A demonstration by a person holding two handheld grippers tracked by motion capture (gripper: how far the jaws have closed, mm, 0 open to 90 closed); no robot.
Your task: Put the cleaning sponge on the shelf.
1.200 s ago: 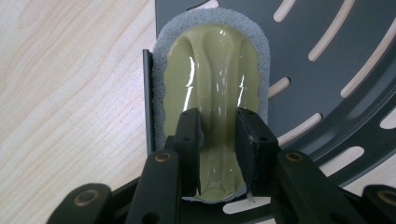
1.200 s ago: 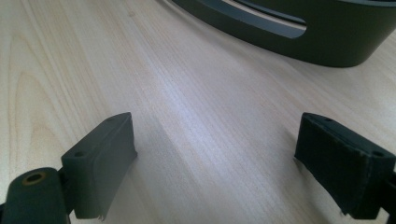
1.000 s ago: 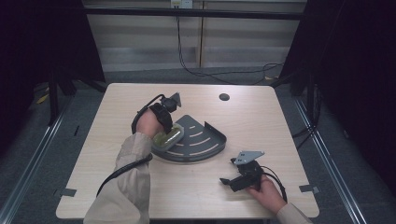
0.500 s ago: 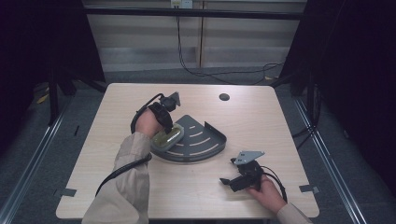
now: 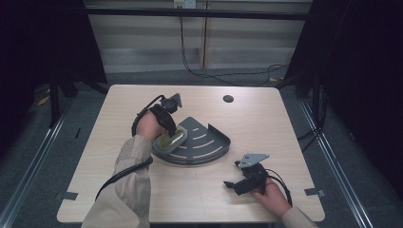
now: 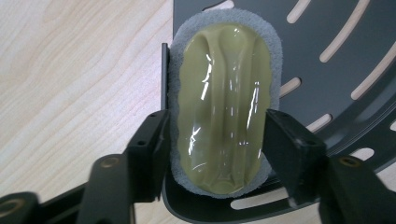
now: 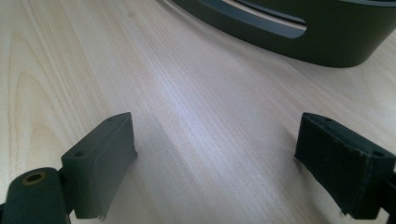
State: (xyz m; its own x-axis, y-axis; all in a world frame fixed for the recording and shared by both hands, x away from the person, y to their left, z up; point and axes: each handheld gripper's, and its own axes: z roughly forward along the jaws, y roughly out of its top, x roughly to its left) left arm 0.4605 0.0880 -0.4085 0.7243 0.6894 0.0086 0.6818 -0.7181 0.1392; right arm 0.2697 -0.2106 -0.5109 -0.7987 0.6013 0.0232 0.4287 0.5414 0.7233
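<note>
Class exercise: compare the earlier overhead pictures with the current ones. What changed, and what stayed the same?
The left gripper has just been opening its jaws, letting go of the oval yellow-green scrubber with a grey pad, which lies between them on the dark grey quarter-round slotted tray. Both hands, the tray and the open right gripper kept their places.

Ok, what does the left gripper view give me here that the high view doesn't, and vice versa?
Left gripper view: the scrubber's glossy yellow-green top and grey felt rim, on the slotted tray, between jaws that have just been opening. High view: the right gripper low over the table, jaws apart, and the table's round hole. Both: scrubber, tray, left gripper.
</note>
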